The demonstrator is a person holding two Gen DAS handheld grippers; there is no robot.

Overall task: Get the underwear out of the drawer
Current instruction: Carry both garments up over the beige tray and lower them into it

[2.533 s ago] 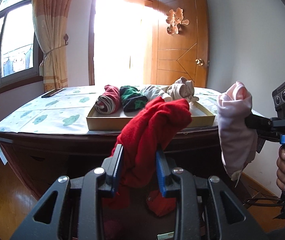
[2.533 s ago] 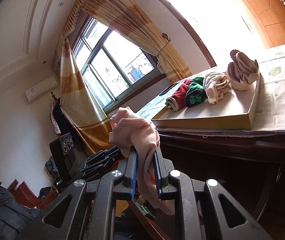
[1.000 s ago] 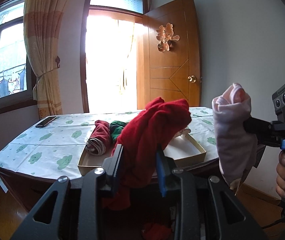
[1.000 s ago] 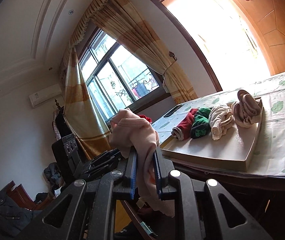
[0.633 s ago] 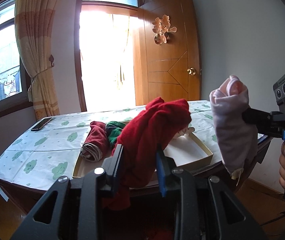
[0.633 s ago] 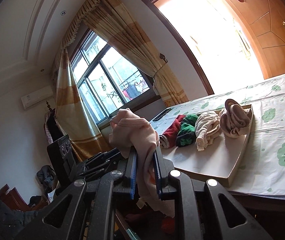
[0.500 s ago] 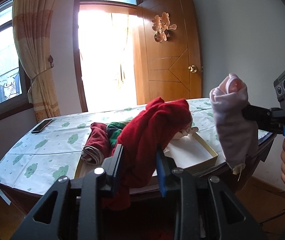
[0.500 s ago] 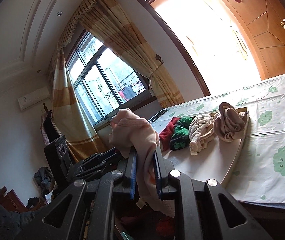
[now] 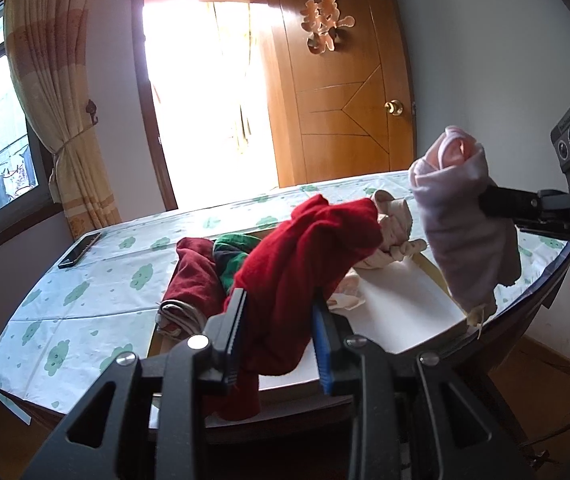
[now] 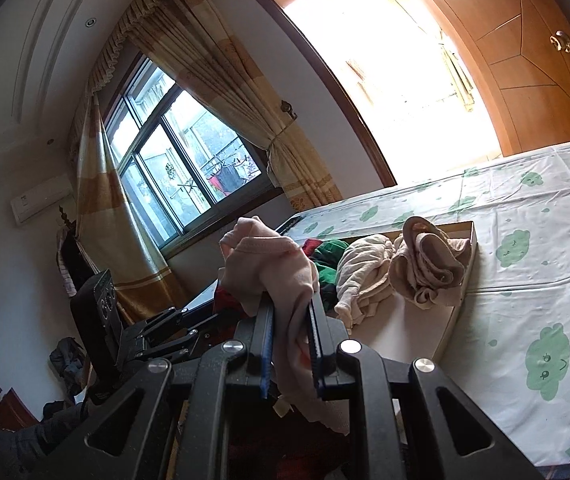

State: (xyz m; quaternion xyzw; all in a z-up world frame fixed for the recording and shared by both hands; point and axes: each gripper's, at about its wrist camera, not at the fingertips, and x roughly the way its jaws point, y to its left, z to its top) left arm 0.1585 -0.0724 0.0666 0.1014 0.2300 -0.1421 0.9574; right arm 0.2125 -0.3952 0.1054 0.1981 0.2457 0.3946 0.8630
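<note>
My left gripper (image 9: 279, 334) is shut on red underwear (image 9: 305, 256) and holds it above the near edge of a shallow cardboard tray (image 9: 401, 308). My right gripper (image 10: 291, 344) is shut on pink underwear (image 10: 273, 268), which also shows at the right of the left wrist view (image 9: 461, 216), above the tray's right side. In the tray lie a dark red roll (image 9: 193, 280), a green piece (image 9: 231, 254) and two beige pieces (image 10: 365, 276). The drawer is out of view.
The tray rests on a table with a white cloth with green cloud prints (image 10: 533, 280). A dark phone (image 9: 79, 251) lies at the table's far left. A wooden door (image 9: 345, 92), a bright doorway and curtained windows stand behind.
Both grippers have risen and moved forward over the table with their underwear. The view now looks down on the tray instead of along the table's edge.
</note>
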